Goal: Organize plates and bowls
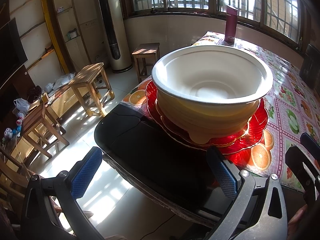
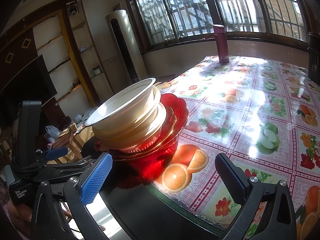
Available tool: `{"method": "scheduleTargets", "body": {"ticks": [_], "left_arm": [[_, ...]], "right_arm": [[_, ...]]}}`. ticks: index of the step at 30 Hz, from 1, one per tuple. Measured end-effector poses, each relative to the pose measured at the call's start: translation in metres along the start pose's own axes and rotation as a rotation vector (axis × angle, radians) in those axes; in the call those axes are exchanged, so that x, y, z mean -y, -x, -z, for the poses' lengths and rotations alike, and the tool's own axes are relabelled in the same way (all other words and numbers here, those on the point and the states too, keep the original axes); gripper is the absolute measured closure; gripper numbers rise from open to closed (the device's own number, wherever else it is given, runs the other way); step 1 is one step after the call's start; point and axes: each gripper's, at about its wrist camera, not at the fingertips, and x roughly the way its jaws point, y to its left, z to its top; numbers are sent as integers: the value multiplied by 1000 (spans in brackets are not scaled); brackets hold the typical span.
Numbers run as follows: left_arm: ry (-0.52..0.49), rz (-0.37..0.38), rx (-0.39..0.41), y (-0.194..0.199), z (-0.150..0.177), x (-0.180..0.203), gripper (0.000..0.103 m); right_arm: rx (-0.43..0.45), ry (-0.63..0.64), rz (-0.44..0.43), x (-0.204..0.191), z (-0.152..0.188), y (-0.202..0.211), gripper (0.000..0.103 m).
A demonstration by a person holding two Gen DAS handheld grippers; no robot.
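A stack of white bowls (image 1: 210, 92) (image 2: 128, 116) sits nested on red glass plates (image 1: 246, 142) (image 2: 172, 120) at the near left corner of the table. My left gripper (image 1: 154, 172) is open just short of the stack, its blue fingertips (image 1: 224, 178) empty over a black chair back. My right gripper (image 2: 162, 178) is also open and empty, low at the table's edge to the right of the stack. In the left wrist view the right gripper (image 1: 304, 156) shows at the right edge. The left gripper (image 2: 58, 156) appears at the left in the right wrist view.
A fruit-pattern tablecloth (image 2: 250, 110) covers the table. A purple flask (image 1: 231, 25) (image 2: 222, 44) stands at the far edge by the window. A black chair back (image 1: 144, 140) presses against the table's near edge. Wooden stools (image 1: 90, 86) and a tall white floor unit (image 1: 114, 26) stand on the floor to the left.
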Motion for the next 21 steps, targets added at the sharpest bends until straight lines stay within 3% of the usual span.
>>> {"method": "scheduleTargets", "body": {"ticks": [21], "left_arm": [[-9, -26, 10, 3, 5, 4, 0]], "right_arm": [[0, -13, -5, 3, 2, 0, 0]]}}
